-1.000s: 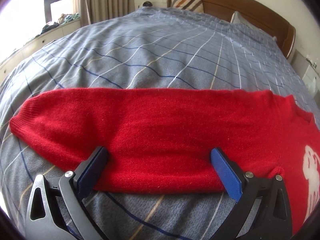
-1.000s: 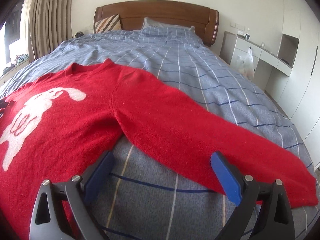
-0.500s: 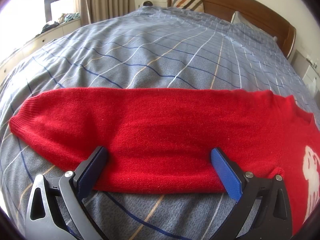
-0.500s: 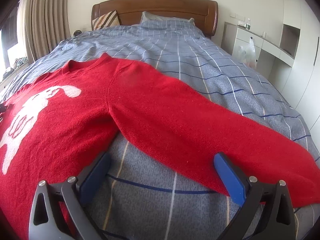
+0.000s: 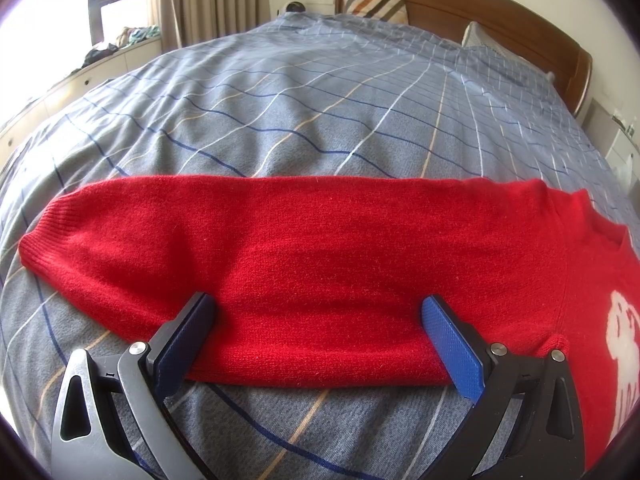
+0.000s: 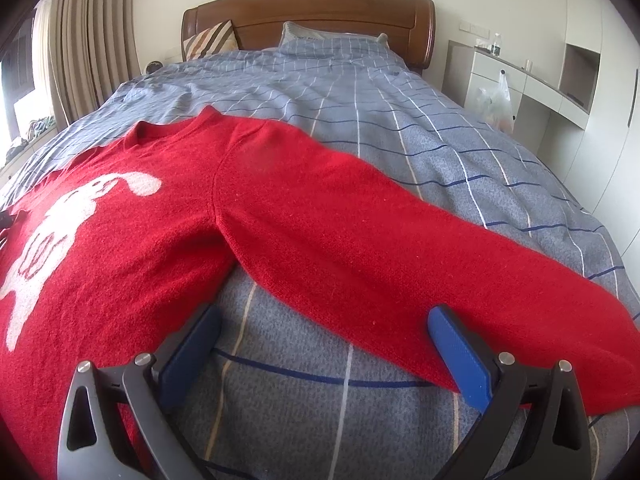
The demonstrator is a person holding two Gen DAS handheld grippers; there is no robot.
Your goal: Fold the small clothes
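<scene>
A red knitted sweater with a white animal motif (image 6: 120, 248) lies spread flat on the grey checked bedspread (image 5: 304, 112), both sleeves outstretched and no fold made. The left gripper (image 5: 316, 332) straddles one sleeve's lower edge, jaws released; the right gripper (image 6: 324, 340), likewise spread, nears the other sleeve.

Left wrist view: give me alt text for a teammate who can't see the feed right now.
A red sweater lies flat on a grey-blue checked bedspread, one sleeve stretched across the frame with its cuff at the left. The open left gripper straddles the sleeve's near edge, its blue pads wide apart. A wooden headboard and a striped pillow sit beyond.
</scene>
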